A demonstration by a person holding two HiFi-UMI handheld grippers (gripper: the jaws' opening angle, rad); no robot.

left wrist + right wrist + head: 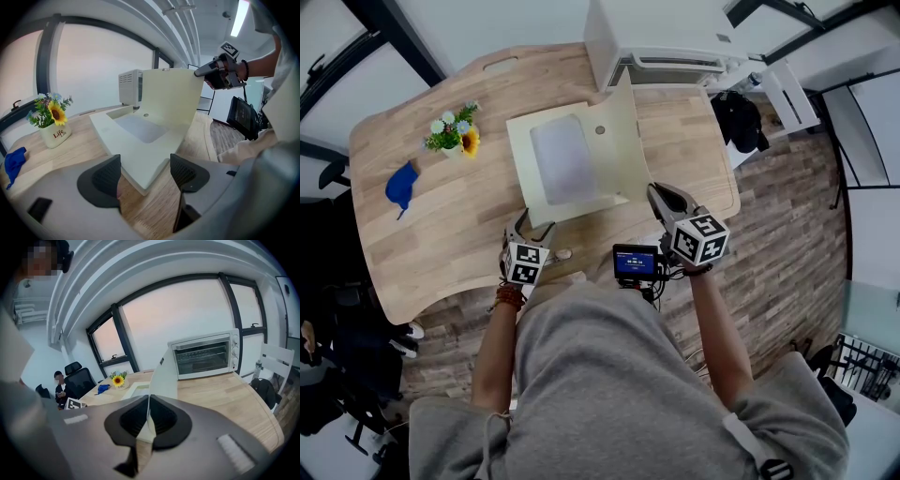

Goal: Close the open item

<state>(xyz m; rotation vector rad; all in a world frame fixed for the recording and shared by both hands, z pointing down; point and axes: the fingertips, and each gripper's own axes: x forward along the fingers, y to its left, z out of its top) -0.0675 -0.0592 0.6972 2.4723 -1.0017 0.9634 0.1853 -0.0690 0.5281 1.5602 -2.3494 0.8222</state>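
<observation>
Nearest to me, the left claw is low at the table edge with its jaws apart. The near corner of the case stands between them, but I see a gap on each side, so the pads do not press it. The right claw is a little higher and its jaws are together on the thin free edge of the lid, holding only a narrow strip of it.

The case lies flat in the middle of the table, its lid raised almost upright on the side toward the right claw. I judge the closing is not yet begun, and the lid must swing over and down onto the base.

Three things could go wrong, I think. The hold on the lid is thin, so if the claw turns faster than the hinge allows, the edge may slip out and the lid fall hard. The base is not clamped, so a sideways push from the lid could slide it toward the flower pot and the blue cloth. The left claw tips also sit where the lid will land, so they may be pinched.

The oven stands behind, well apart.
</observation>
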